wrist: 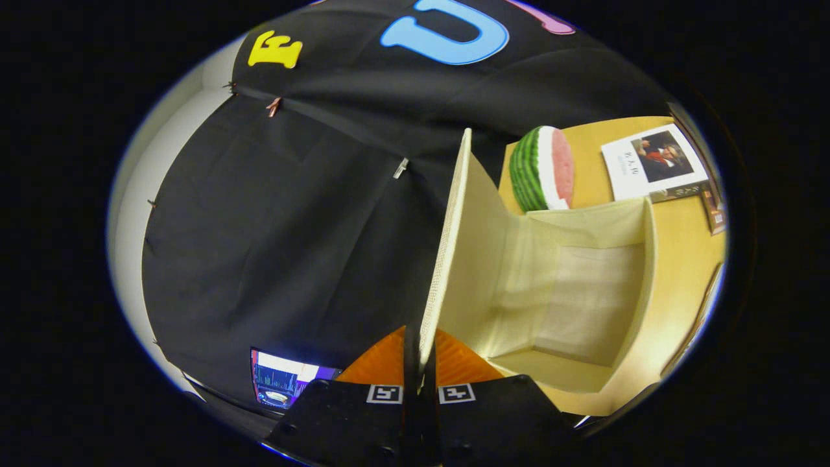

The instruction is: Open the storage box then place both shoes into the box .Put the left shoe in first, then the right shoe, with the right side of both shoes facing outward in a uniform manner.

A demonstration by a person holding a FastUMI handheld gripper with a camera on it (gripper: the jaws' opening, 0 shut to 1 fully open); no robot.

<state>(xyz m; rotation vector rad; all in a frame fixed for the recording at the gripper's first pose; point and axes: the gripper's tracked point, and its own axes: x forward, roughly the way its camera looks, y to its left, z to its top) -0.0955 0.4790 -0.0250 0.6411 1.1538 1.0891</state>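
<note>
The gripper (420,363) was clamped on the lid (447,246) of the storage box (639,292), both fingers pinching its edge as it stood raised toward twelve o'clock. The lid would best be swung fully back before release, so it cannot fall shut. The box interior, at two o'clock, was seen empty; a watermelon slice (541,168) lay beyond.

Box (570,292) interior free; raised lid (447,246) between jaws flanks opening.
</note>
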